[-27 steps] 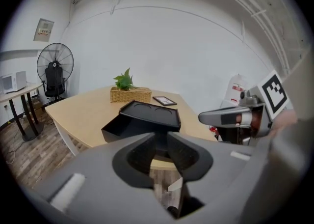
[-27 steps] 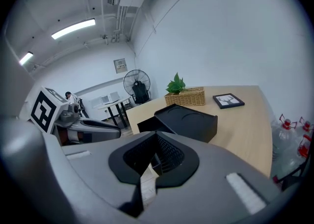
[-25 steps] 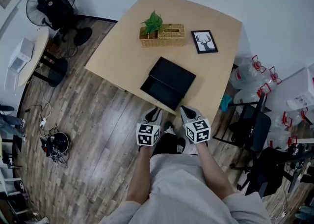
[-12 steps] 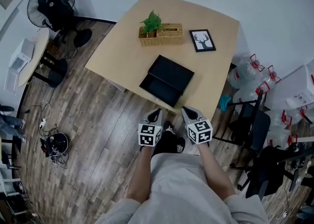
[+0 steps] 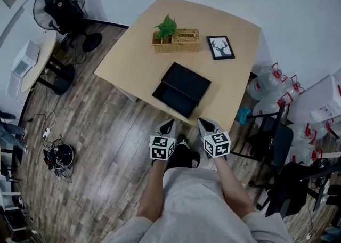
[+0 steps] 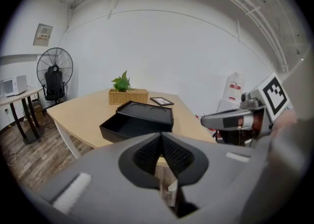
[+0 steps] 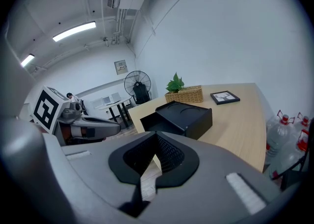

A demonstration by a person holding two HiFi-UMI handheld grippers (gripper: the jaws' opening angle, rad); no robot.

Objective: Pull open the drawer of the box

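- The box [image 5: 187, 81] lies on the table [image 5: 128, 61] near its front edge. Its drawer [image 5: 170, 98] stands pulled out toward me, unchanged since a second ago, so I judge the task done.
- In front of the box, my left tool [image 5: 167, 126] and right tool [image 5: 205, 124] wait closed, gripping nothing.

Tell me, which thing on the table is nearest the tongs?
The flat black box with its drawer pulled out. The woven basket with the green plant and the framed deer picture sit farther back.
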